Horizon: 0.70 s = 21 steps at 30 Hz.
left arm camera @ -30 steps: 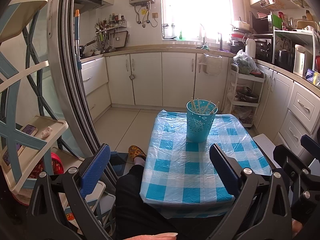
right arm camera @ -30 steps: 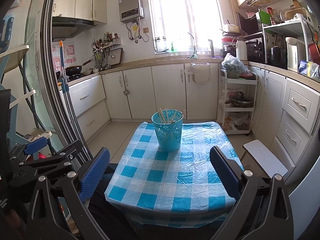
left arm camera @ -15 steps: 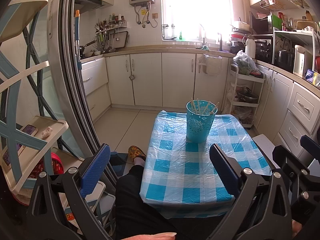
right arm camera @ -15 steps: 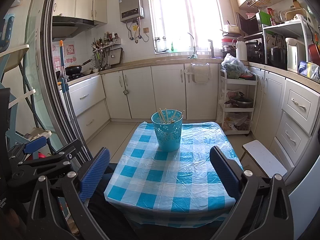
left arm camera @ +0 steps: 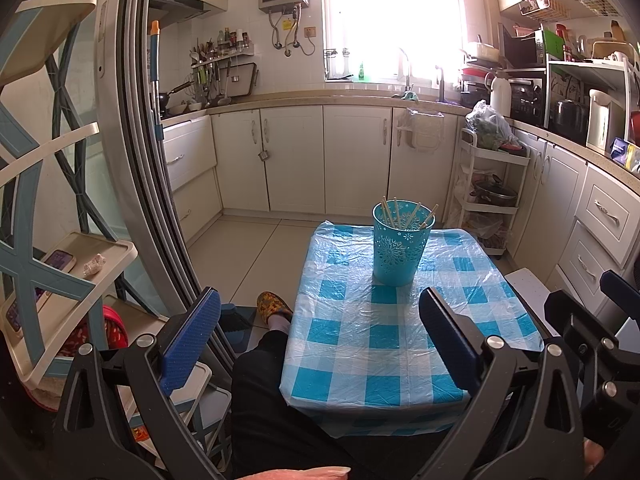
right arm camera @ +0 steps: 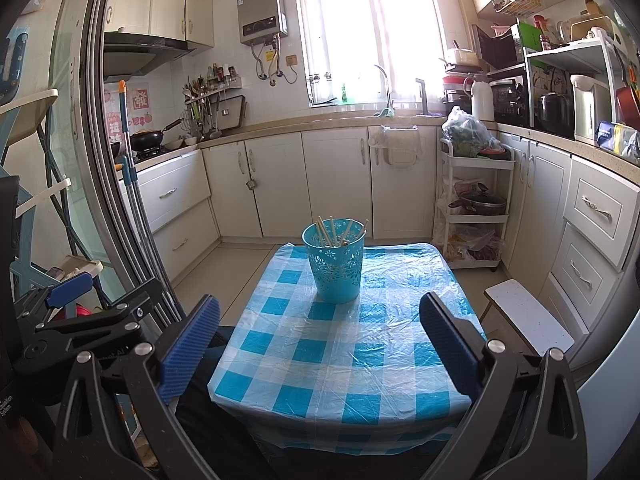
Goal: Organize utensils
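one teal holder, several chopsticks, count unclear, one checked table

The setting was a lived-in home kitchen. Cream cabinets ran under an L-shaped counter below a bright window with a tap. A gas water heater hung on the tiled wall beside a range hood; a wok sat on the stove, with hanging cooking tools near it. A small desk carried a blue checked plastic cover.
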Each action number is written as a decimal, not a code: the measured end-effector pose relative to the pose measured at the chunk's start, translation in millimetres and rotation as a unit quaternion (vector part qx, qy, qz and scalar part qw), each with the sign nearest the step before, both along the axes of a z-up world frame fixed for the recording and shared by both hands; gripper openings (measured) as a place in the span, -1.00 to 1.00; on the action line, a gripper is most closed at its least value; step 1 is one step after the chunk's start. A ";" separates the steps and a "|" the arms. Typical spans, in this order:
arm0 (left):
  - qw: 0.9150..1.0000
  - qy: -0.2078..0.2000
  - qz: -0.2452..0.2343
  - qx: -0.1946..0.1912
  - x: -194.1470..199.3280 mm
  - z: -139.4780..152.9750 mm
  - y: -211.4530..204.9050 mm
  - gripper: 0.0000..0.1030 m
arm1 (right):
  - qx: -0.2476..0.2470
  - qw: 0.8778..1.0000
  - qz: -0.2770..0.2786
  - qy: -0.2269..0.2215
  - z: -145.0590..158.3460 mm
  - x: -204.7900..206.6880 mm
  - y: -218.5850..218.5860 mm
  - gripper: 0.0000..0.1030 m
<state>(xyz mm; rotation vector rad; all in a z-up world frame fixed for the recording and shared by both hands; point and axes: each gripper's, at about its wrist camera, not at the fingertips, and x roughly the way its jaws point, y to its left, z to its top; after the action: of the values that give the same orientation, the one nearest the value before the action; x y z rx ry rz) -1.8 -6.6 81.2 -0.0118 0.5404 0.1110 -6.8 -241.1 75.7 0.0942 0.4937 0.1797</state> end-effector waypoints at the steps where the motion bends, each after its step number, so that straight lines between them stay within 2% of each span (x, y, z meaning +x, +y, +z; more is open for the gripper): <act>1: 1.000 0.000 0.000 0.000 0.2 0.1 0.5 0.85 | 0.000 1.000 0.000 0.000 -0.4 -0.5 -0.5 0.86; 21: 1.000 -0.001 -0.001 0.000 -0.6 1.2 0.7 0.85 | 0.000 1.000 0.000 0.000 -0.4 -0.6 -1.4 0.86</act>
<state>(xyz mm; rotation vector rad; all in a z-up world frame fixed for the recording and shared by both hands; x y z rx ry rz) -2.4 -5.9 82.4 -0.0117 0.5393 0.1097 -7.4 -242.5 75.3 0.0941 0.4941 0.1789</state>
